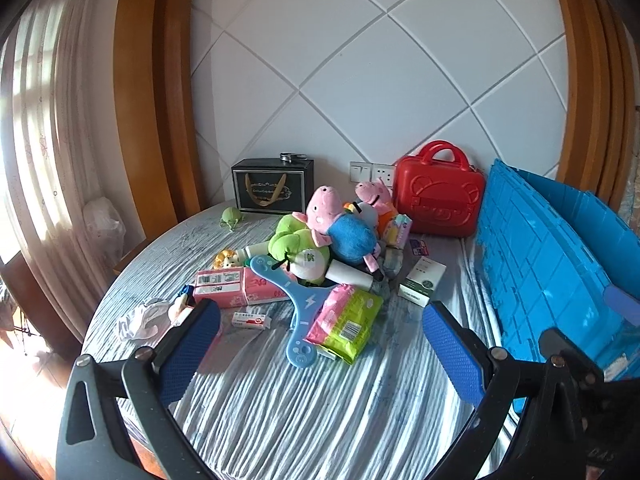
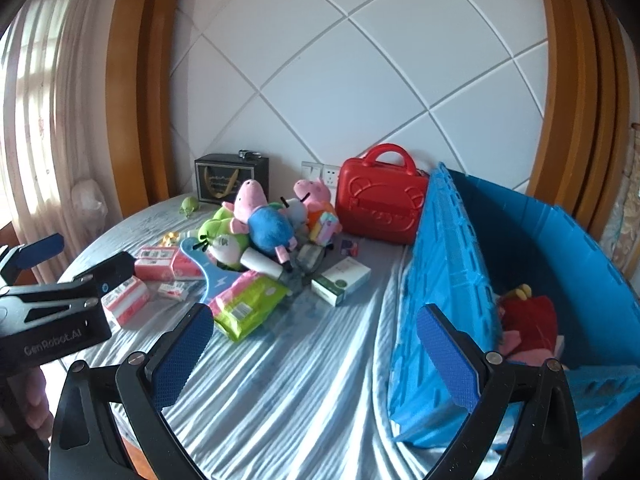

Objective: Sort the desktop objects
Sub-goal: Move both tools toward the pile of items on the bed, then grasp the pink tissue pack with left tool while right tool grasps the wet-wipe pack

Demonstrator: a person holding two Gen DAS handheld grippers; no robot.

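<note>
Both hand-held grippers released, nothing between the fingers. Left hand-held gripper [image 1: 320, 344] hangs over the near part of the table [image 1: 304, 412], which carries a striped grey-blue cloth; its blue pads [image 1: 188, 354] stand wide apart. Right hand-held gripper [image 2: 314, 354] sits likewise spread, near the blue crate [image 2: 448, 280] on the right side. In the right wrist view the left hand-held gripper shows at the left edge, over the small pink packs [image 2: 126, 304].

Clutter pile mid-table:
- pink pig plush in blue [image 1: 338, 226] on top, lying on a green plush [image 1: 298, 246]
- second pink pig plush [image 1: 374, 194] behind it, next to the red case [image 1: 440, 196]
- blue boomerang-shaped plastic piece [image 1: 298, 312] under the pile, near end pointing at the camera
- green-pink wipes pack [image 1: 346, 320] just right of the boomerang, overlapping it
- pink tissue pack [image 1: 236, 288] left of the pile, a small red-white box [image 1: 251, 321] just near it
- white-green box [image 1: 422, 282] right of the pile, apart from the crate
- white roll [image 1: 352, 274] in the pile between plush and wipes

Far side: black gift bag [image 1: 272, 190] against the wall, small green toy [image 1: 231, 216] in front of it. Crumpled white cloth [image 1: 140, 320] near the left edge.

Blue crate is open; one plush in red [image 2: 528, 324] lies inside.
</note>
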